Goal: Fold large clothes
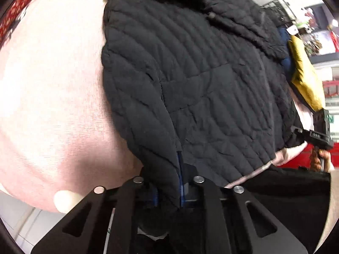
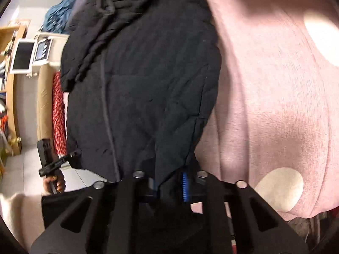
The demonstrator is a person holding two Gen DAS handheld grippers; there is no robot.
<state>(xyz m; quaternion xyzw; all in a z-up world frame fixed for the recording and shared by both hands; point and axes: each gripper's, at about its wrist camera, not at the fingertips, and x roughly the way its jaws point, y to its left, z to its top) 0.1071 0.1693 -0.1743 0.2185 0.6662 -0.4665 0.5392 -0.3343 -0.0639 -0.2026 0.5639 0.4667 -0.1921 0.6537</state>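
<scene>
Black quilted jacket [image 1: 201,80], matte, with narrow stitched channels running across its panels and a smooth unquilted patch at mid-body; it lies spread on a pink textured cover [image 1: 53,89] printed with large cream dots [image 2: 279,188]. A collar or hood [image 2: 99,33] is bunched at the jacket's far end, a small dark snap button [image 1: 211,16] sits just below that bunching, and a grey closed placket line [image 2: 106,105] runs lengthwise down the body. The left gripper [image 1: 168,192] is clamped on a fold of the jacket's near hem, the black fabric filling the space between its blue-ribbed pads [image 1: 181,190]. The right gripper [image 2: 169,187] likewise pinches the hem on the jacket's other side, cloth caught between its blue pads [image 2: 185,187]; each tool also appears at the rim of the other's view, grasped in a bare hand [image 2: 53,185]. No brand mark, label or legible writing shows on the jacket; a white-framed tablet [image 2: 22,57] left of the jacket in the right-wrist view has a dark, blank screen. Beyond the jacket's placket edge lie a mustard-yellow garment [image 1: 305,78], dark blue cloth and a black wire basket [image 1: 279,8]; a blue knitted item [image 2: 59,14] rests beside the collar, and a red patterned cloth [image 2: 58,116] borders the cover's edge near a wooden shelf [image 2: 10,84]. On the jacket's opposite long side the pink cover extends broadly and bare.
</scene>
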